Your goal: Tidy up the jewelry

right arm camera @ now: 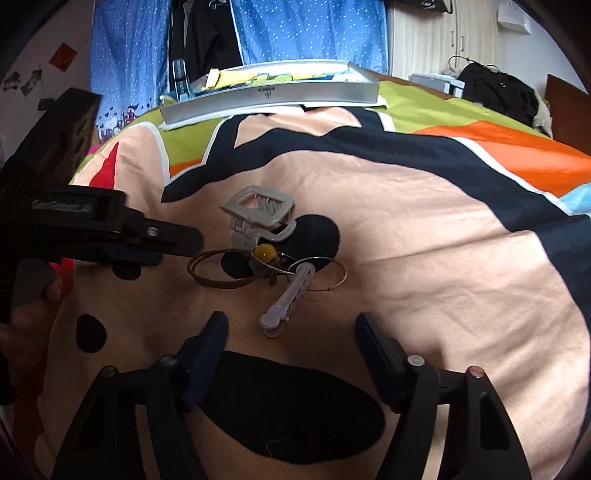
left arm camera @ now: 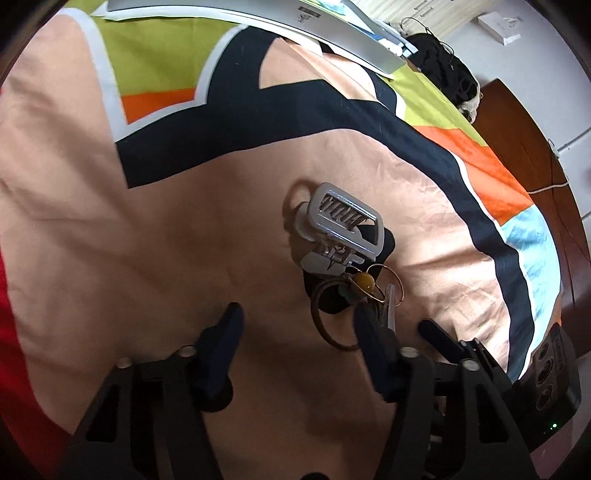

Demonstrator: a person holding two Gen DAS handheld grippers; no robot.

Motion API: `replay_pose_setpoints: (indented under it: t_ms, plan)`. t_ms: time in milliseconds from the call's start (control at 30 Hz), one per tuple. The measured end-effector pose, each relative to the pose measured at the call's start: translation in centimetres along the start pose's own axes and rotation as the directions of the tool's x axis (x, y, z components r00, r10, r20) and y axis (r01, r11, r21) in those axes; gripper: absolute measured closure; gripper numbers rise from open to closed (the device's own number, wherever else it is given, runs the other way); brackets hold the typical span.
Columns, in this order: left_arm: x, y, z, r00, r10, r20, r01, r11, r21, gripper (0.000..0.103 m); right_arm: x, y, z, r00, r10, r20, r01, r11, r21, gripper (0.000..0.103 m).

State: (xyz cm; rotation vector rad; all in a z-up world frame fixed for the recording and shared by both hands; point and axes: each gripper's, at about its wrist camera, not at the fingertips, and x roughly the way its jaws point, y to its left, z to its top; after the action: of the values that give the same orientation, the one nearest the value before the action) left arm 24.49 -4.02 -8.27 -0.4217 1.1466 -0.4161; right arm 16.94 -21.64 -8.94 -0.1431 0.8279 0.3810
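Note:
A small heap of jewelry lies on the patterned bedsheet (right arm camera: 443, 240). It holds a silver claw clip (right arm camera: 258, 214) (left arm camera: 343, 225), a brown bangle (right arm camera: 221, 275) (left arm camera: 327, 325), a yellow bead (right arm camera: 266, 253) (left arm camera: 364, 278), a thin gold hoop (right arm camera: 332, 277) (left arm camera: 391, 275) and a pale translucent hair clip (right arm camera: 288, 299). My right gripper (right arm camera: 291, 321) is open just short of the heap, the pale clip's near end between its fingertips, untouched. My left gripper (left arm camera: 297, 317) (right arm camera: 184, 240) is open too, its right finger over the bangle's edge, nothing between its pads.
A silver tray (right arm camera: 273, 94) (left arm camera: 332, 33) holding papers sits at the far side of the bed. A black bag (right arm camera: 498, 92) (left arm camera: 443, 70) lies far right by the wooden headboard (left arm camera: 517, 129). A person's hand (right arm camera: 22, 321) holds the left gripper.

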Motion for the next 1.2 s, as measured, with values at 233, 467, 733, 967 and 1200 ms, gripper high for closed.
replay_pose_setpoints:
  t_ms: [233,467,733,967,1200]
  plan:
    - [1.7,-0.7,0.5,0.998,0.016,-0.064,-0.013,0.999,0.049,0.074,1.4,-0.4,0.3,1.0,-0.002,-0.027,0.002,1.0,0.002,0.053]
    - [1.9,-0.5,0.0,0.995,0.055,-0.088,-0.051,0.998,0.042,0.101,1.9,-0.3,0.3,0.999,-0.003,-0.037,0.003,1.0,-0.016,0.068]
    - [-0.4,-1.1,-2.9,0.991,0.133,-0.025,-0.13,0.987,0.091,0.102,1.1,-0.3,-0.4,0.999,0.04,-0.03,-0.04,0.999,0.001,0.087]
    - [-4.1,-2.6,-5.4,0.974,0.218,0.061,-0.225,0.966,0.127,0.103,-1.7,-0.4,-1.8,0.996,0.093,0.003,-0.093,0.993,0.068,0.087]
    - [-8.5,-5.8,-5.9,0.948,0.29,0.132,-0.312,0.931,0.191,0.103,-5.4,0.4,-1.7,0.989,0.129,0.069,-0.131,0.991,0.021,0.087]
